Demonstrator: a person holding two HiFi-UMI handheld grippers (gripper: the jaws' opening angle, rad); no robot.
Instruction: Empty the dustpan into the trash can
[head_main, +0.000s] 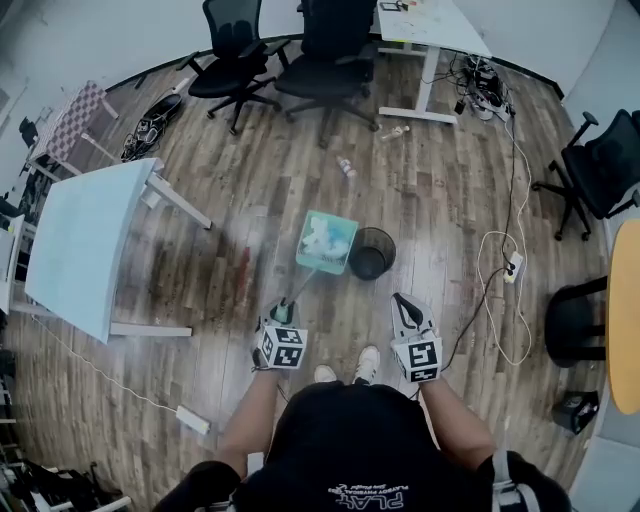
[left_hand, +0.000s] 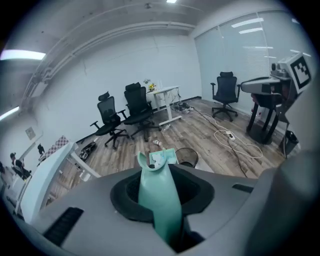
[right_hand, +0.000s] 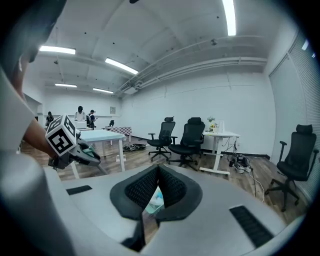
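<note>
1. We see the left gripper (head_main: 284, 312) clenched on the long teal handle (left_hand: 161, 200) of a pale teal plastic dustpan (head_main: 327, 241); the handle runs up between its dark pads.
2. The dustpan's flat square tray lies ahead of the person, just beside the round black mesh trash can (head_main: 371, 253), on its left in the head view, with its edge at the can's rim. We cannot tell whether the tray rests on the floor.
3. White and pale scraps (head_main: 322, 238) lie in the tray.
4. The right gripper (head_main: 404, 303) hovers near the can with its jaws pressed together, grasping nothing; through the gap under its jaws we glimpse the tray.
5. Around them are a brown wood-plank floor (head_main: 430, 180), a light blue table (head_main: 85, 240), two black office chairs (head_main: 235, 60) and a looped white cable (head_main: 500, 290).
</note>
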